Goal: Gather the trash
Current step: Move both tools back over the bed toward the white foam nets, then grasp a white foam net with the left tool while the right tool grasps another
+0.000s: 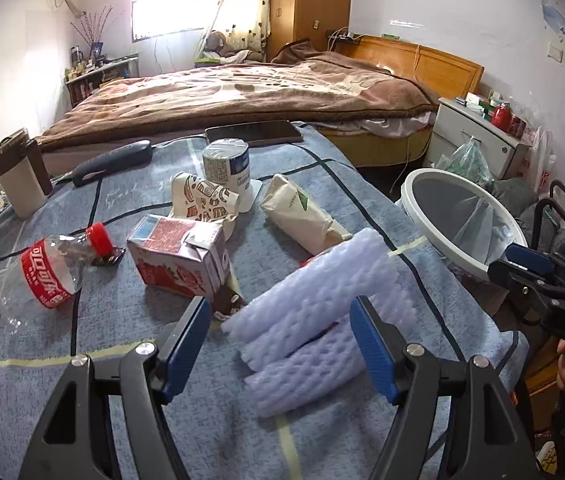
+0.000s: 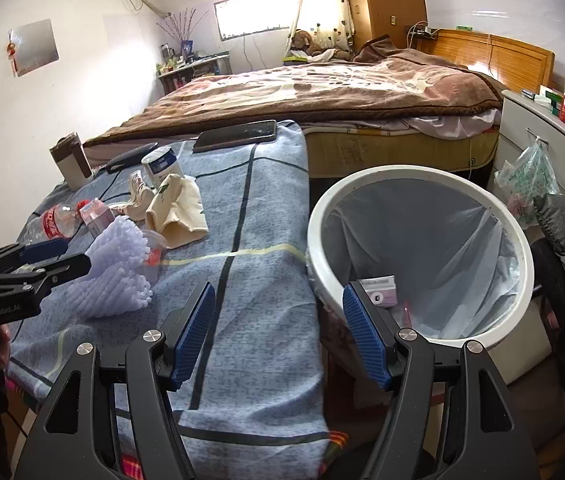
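White foam netting [image 1: 306, 320] lies at the near right of the table [image 1: 82, 380], just ahead of the left gripper [image 1: 280, 344]; its blue fingers [image 1: 186, 336] stand wide with nothing between the pads, foam partly inside the gap but not pressed. Judged step: grab the foam next. To do it well, come down so both pads straddle the middle of the bundle, close gently since it is soft and springy, lift clear of the cloth, then swing right to the bin. White trash bin [image 2: 522, 240] with a clear liner sits right of the table, close to its edge; a small pinkish box [image 2: 380, 292] is already in it. Right gripper [image 2: 278, 336] hangs over the table edge next to the bin rim, fingers wide, empty. Farther left on the table: red-and-white milk carton [image 1: 178, 256], crushed clear bottle [image 1: 42, 276] with a red cap and red label with white Chinese script, not readable here. Beyond: patterned paper cup [image 1: 202, 200] on its side, cream wrapper [image 1: 302, 216] with a green mark, blue-white tin [image 1: 228, 164] with small unreadable print. A phone [image 1: 254, 132] at the far edge, not trash. Readable writing: "DAS" on the right gripper body in the left wrist view, "SenRobot.AI" roughly on the left gripper body in the right wrist view.
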The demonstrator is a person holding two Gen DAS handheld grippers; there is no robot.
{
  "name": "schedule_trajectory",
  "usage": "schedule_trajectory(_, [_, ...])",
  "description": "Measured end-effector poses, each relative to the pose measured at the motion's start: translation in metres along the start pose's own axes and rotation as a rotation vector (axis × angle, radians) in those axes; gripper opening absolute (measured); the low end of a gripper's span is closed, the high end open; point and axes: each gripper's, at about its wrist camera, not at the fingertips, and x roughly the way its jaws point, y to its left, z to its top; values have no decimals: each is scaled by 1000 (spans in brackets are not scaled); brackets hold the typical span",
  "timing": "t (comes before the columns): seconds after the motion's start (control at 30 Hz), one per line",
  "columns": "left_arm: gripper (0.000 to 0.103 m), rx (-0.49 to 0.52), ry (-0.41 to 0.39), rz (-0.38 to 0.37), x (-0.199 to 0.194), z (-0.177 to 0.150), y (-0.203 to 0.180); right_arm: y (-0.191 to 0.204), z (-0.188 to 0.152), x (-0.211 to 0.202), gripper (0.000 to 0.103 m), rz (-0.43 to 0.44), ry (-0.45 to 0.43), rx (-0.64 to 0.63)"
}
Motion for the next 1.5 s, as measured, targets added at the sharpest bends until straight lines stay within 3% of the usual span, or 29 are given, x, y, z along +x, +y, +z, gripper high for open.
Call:
schedule_trajectory(0.23, [74,37,49,-69,20,4,0,13,-2,0,68,-9,1,-5])
schedule_trajectory(0.33, [73,1,54,-107,27,6,2,15,-2,2,68,-16,6,-8])
schedule_trajectory(0.57, [36,-20,63,-133,27,-1,7,27,-2,5,68,-14,14,-24])
schedule_trajectory(0.63, [30,-34,55,-132,23,-3,11,31,-2,6,68,-10,17,-25])
schedule_trajectory(1.03, [29,-189,6,-50,-11,-29,57,68,-4,14,68,71,45,-65])
schedule_trajectory(1.27, [29,-252,-23,9,-27,-45,82,102,-7,33,68,205,120,-53])
schedule_trajectory(1.5, [29,-269,-45,19,-39,-50,92,120,-8,57,68,254,190,5])
